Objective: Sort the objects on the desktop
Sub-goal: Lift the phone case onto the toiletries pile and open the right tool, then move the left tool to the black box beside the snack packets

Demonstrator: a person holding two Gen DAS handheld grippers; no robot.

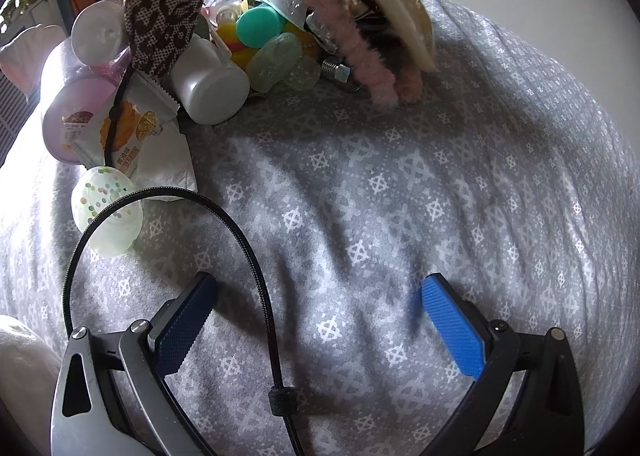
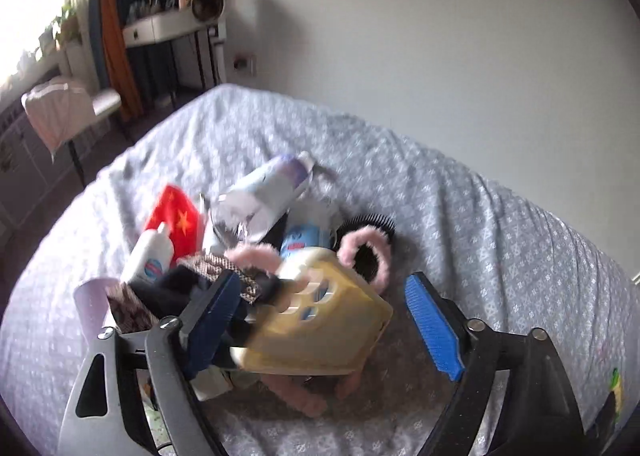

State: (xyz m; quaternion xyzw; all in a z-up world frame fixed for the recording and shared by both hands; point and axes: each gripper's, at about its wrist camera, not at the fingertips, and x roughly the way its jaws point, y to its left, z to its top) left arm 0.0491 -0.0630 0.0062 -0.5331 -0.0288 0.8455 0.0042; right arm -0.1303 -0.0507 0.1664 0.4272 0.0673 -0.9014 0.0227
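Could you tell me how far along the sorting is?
Done: nothing looks sorted; the white bottle, snack packet and clear egg lie in one heap on the grey bedcover. In hand: nothing; the left gripper and right gripper are open, the yellow basket tilted over the heap. Left: all the sorting.

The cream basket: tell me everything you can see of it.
The cream basket looks like pale yellowish plastic, with a row of rounded cut-out holes in one wall and a flat base. It is tipped steeply, base towards the right wrist camera, over a pile of spilled things on the grey patterned bedspread. It sits blurred between the fingers of the right gripper, whose jaws stand wide; whether a pad presses it cannot be told. Pink fluffy pieces poke out around it.
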